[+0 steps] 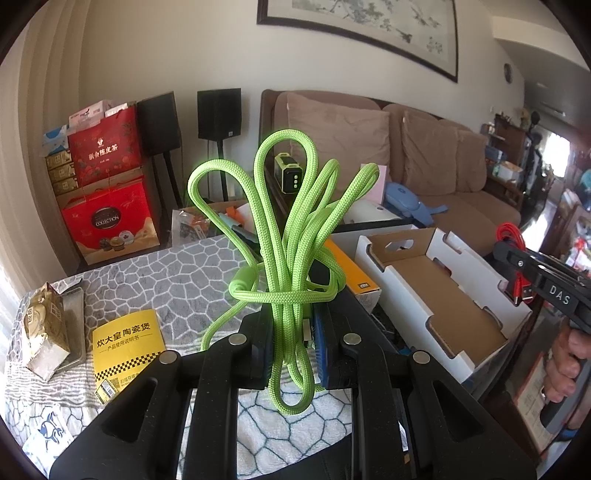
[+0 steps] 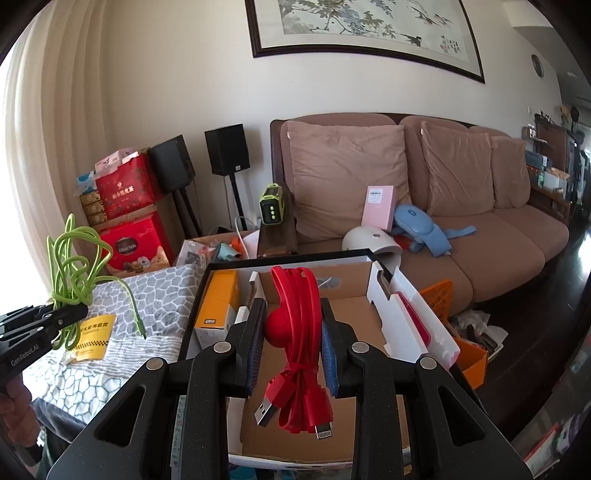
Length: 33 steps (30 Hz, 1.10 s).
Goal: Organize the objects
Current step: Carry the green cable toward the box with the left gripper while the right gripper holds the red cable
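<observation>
Clamping a bundled green cable (image 1: pixel 286 258), the left gripper (image 1: pixel 295 343) holds it upright above the table (image 1: pixel 177 273), loops splaying overhead. Beside it, the right gripper (image 2: pixel 291 345) pinches a coiled red cable (image 2: pixel 299 332) over the open cardboard box (image 2: pixel 406 306), plugs dangling below the jaws.

hidden: green cable (image 1: pixel 284 258) lower loops behind tongs | cut off: painting (image 2: pixel 362 29) top edge
</observation>
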Tool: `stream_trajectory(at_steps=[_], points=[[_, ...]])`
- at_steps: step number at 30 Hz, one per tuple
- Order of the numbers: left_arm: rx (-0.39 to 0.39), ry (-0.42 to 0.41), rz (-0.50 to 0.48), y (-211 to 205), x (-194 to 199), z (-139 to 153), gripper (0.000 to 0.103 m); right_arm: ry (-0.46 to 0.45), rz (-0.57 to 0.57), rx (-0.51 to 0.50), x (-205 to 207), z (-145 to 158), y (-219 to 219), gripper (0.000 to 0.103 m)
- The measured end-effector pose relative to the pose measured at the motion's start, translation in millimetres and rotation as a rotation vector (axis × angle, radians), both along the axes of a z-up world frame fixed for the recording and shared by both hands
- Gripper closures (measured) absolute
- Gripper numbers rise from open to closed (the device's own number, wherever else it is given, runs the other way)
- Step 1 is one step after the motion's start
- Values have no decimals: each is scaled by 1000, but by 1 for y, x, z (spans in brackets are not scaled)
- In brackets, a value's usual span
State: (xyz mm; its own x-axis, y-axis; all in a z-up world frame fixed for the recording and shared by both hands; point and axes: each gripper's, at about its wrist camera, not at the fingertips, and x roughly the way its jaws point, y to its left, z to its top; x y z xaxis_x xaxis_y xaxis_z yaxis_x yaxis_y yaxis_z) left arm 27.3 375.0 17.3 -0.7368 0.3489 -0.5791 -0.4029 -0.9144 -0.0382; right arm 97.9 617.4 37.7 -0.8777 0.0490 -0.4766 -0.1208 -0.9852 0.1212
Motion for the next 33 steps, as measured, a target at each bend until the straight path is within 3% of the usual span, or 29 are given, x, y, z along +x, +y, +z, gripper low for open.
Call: stream_trajectory(at_steps=[33], points=[[4,7,-34,15,6,3,87,-12,-24,-7,0,-4,11,77]])
